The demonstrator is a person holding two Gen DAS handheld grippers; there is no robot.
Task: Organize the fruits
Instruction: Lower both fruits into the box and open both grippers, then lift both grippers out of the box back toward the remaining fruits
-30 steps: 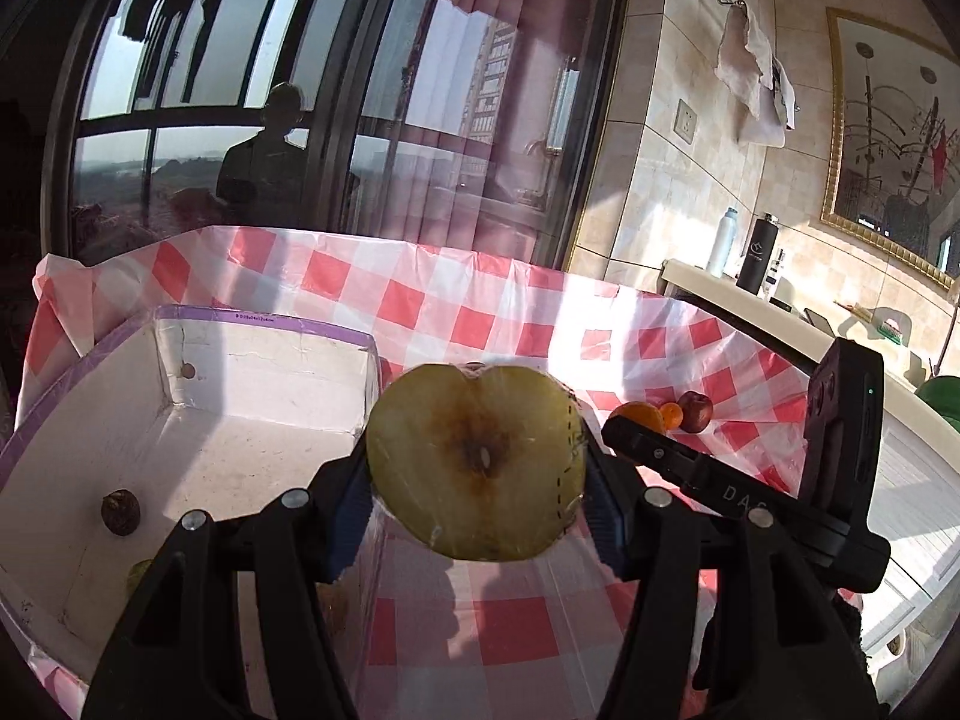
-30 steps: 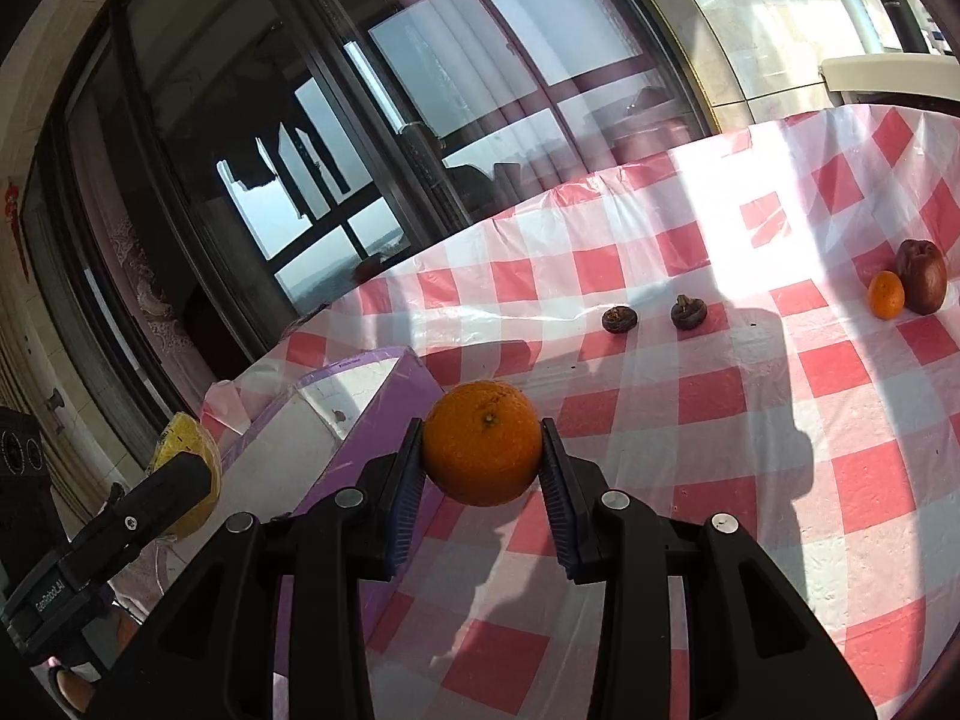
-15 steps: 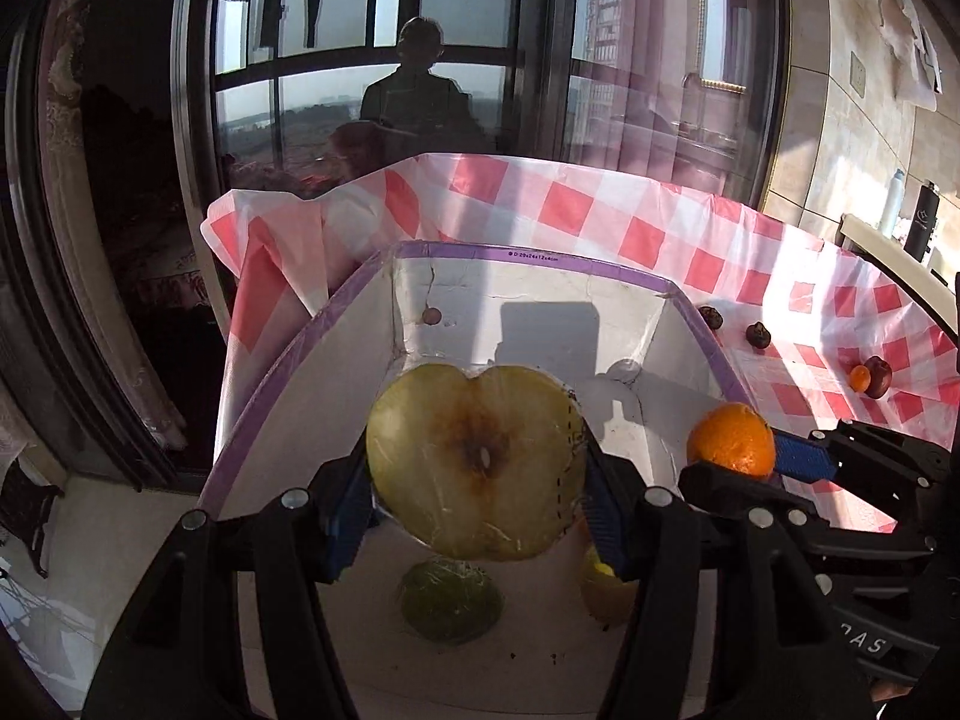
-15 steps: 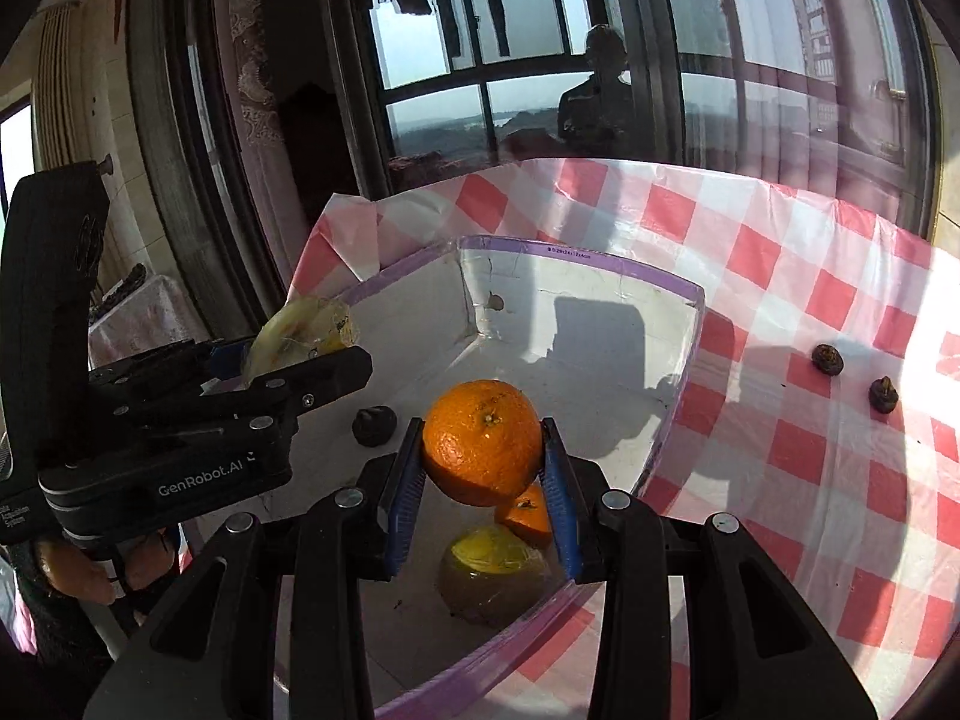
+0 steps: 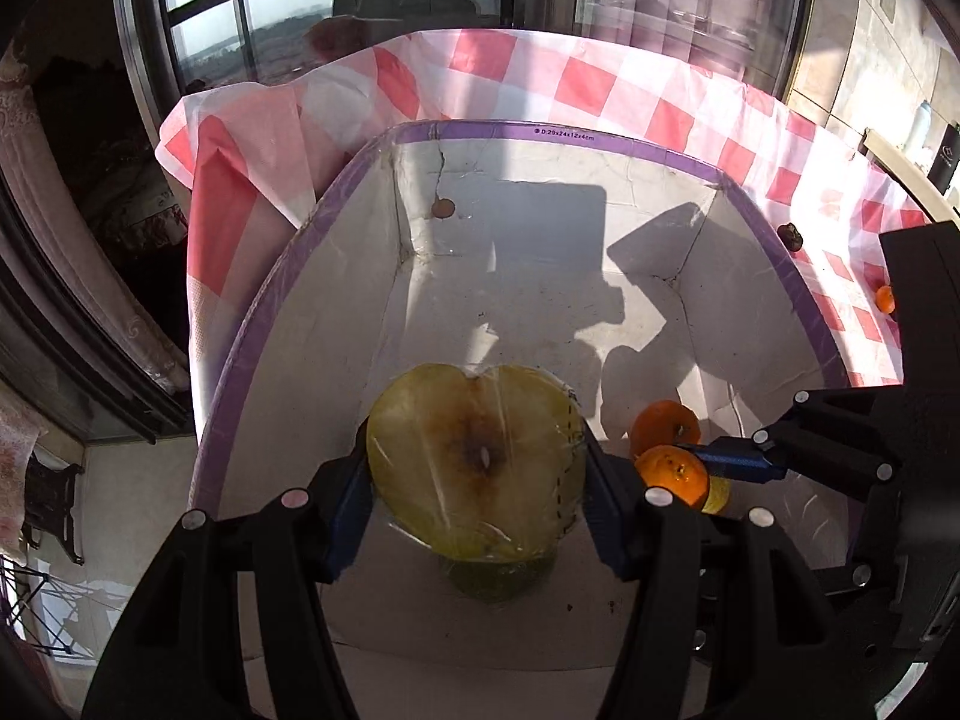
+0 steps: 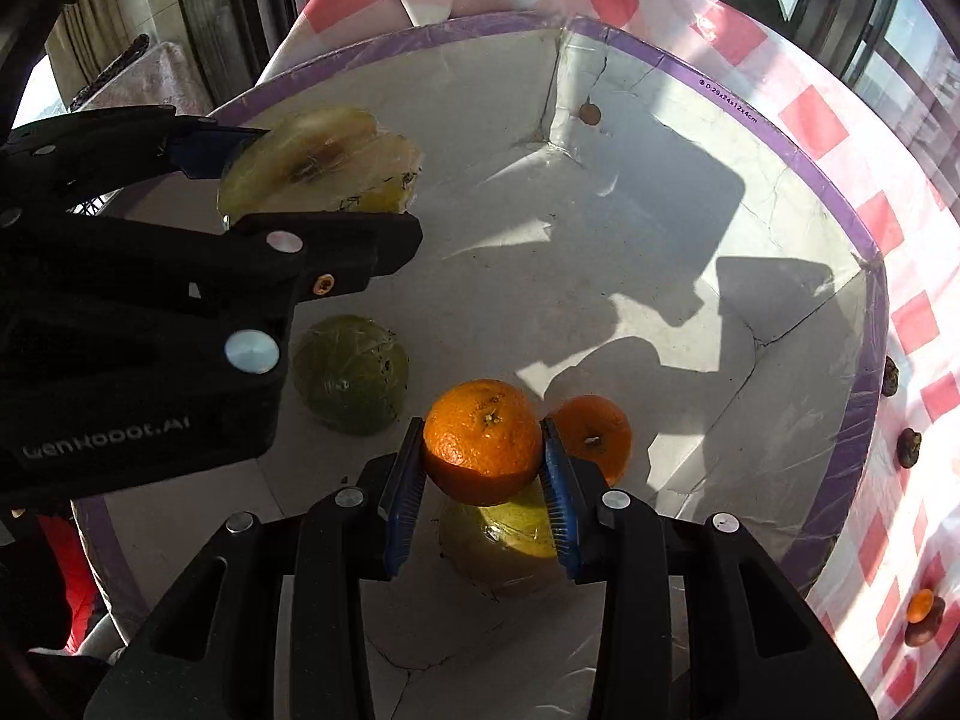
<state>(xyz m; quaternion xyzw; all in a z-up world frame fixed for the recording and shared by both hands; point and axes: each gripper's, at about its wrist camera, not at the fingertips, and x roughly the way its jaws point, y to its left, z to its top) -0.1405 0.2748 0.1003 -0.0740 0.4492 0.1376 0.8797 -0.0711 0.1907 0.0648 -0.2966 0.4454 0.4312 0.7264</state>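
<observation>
My left gripper (image 5: pixel 477 468) is shut on a wrapped half apple (image 5: pixel 474 462), cut face toward the camera, held inside the white box with a purple rim (image 5: pixel 540 133). My right gripper (image 6: pixel 483 456) is shut on an orange (image 6: pixel 483 441), also low over the box floor. On the floor lie a green wrapped fruit (image 6: pixel 351 381), a second orange (image 6: pixel 594 435) and a yellow wrapped fruit (image 6: pixel 510 546). The right gripper and its orange (image 5: pixel 672 474) show at the right of the left wrist view; the left gripper and the half apple (image 6: pixel 318 159) show at the left of the right wrist view.
The box stands on a red-and-white checked tablecloth (image 5: pixel 588 84). On the cloth right of the box lie dark small fruits (image 6: pixel 909 447), a small orange (image 6: pixel 918 606) and a dark red fruit (image 6: pixel 921 633). Windows stand behind the table.
Both grippers have swung left from over the cloth to over the box and moved down into it, each still holding its fruit.
</observation>
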